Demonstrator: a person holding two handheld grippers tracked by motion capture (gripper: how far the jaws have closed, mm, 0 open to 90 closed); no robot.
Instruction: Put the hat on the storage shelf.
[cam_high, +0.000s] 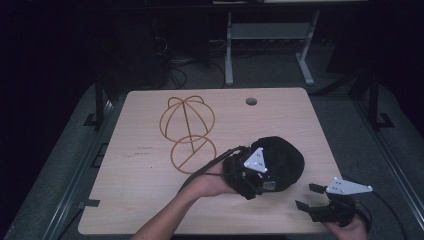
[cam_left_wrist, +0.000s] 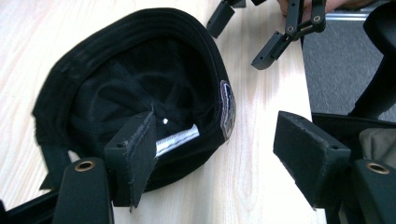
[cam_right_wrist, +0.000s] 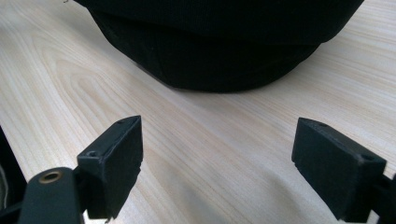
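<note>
A black cap (cam_high: 285, 157) lies on the wooden table (cam_high: 145, 200), right of centre. In the left gripper view the cap (cam_left_wrist: 140, 79) lies upside down, its lining and a white label showing. My left gripper (cam_high: 248, 175) hovers at the cap's near edge. Its jaws (cam_left_wrist: 217, 140) are wide apart, one inside the cap, one outside over bare wood, with the rim between them but not pinched. My right gripper (cam_high: 309, 196) rests open near the table's front right corner, its jaws (cam_right_wrist: 217, 140) aimed at the cap's side (cam_right_wrist: 215, 46) with nothing between them.
A gold wire hat frame (cam_high: 187, 132) lies on the table left of the cap. A round cable hole (cam_high: 251, 101) sits near the far edge. The table's right edge runs close by the right gripper (cam_left_wrist: 243, 37). Desk legs and cables stand on the dark floor beyond.
</note>
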